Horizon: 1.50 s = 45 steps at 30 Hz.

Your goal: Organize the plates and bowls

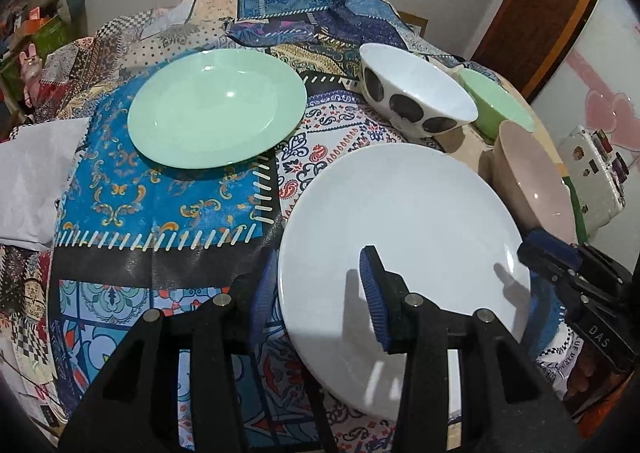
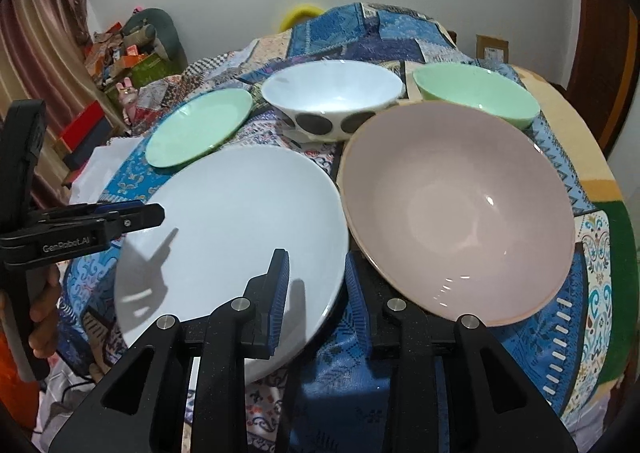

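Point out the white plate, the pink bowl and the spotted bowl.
white plate (image 1: 404, 213), left wrist view, bare centre.
pink bowl (image 2: 460, 209), right wrist view, inner bottom.
spotted bowl (image 2: 332, 89), right wrist view, inside wall.

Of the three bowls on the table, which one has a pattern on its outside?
The white bowl behind the white plate: dark round spots ring its outer wall. The pink bowl and green bowl look plain.

The left gripper (image 1: 316, 301) is covering the near left rim of the white plate (image 1: 404, 213). The spotted bowl (image 1: 416, 93) is hiding most of the green bowl (image 1: 500, 105). The yellow object (image 2: 298, 15) beyond the tablecloth (image 1: 160, 205) is showing only partly and blurring beyond identification.
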### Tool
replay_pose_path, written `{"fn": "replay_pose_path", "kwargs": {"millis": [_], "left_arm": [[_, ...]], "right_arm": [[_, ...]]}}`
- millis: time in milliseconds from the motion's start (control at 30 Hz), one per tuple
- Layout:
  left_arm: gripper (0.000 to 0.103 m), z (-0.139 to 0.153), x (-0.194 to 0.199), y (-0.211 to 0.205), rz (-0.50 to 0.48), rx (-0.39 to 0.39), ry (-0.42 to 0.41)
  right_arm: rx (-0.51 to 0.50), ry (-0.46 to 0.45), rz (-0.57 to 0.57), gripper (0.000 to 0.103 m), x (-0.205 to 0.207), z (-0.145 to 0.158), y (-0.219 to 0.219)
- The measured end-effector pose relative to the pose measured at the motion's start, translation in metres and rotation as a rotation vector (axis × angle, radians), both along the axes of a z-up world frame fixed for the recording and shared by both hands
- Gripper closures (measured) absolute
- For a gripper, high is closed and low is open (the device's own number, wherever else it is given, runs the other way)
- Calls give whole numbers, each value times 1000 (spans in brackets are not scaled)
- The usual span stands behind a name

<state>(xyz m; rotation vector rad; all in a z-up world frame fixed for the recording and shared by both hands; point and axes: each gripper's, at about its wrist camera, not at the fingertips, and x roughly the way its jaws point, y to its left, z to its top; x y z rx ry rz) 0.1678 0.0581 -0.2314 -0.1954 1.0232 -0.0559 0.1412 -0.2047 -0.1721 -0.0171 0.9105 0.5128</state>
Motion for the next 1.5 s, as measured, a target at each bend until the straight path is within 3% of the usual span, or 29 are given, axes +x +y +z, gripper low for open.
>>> {"fn": "replay_pose_path", "kwargs": {"millis": [267,533,700,1067,1400,1433,1500], "left_arm": [[61,28,-15,16,44,10,-61],[42,64,-26,51,122,57,-161],[32,73,-19,84,188,91,-180],[31,48,26,132,206,95,-125],[32,-1,79,163,173,55,-52],[34,-6,85,167,166,44,-46],[50,-15,95,171,153,31,-27]], "right_arm": [[14,-81,31,75,-4,29,11],[57,-140,86,74,8,53,43],[68,-155,124,68,18,57,69],[27,-112,174,66,48,39,118],[-31,5,194,62,92,5,154],[-36,11,196,62,94,3,157],[-54,28,200,62,100,-4,163]]}}
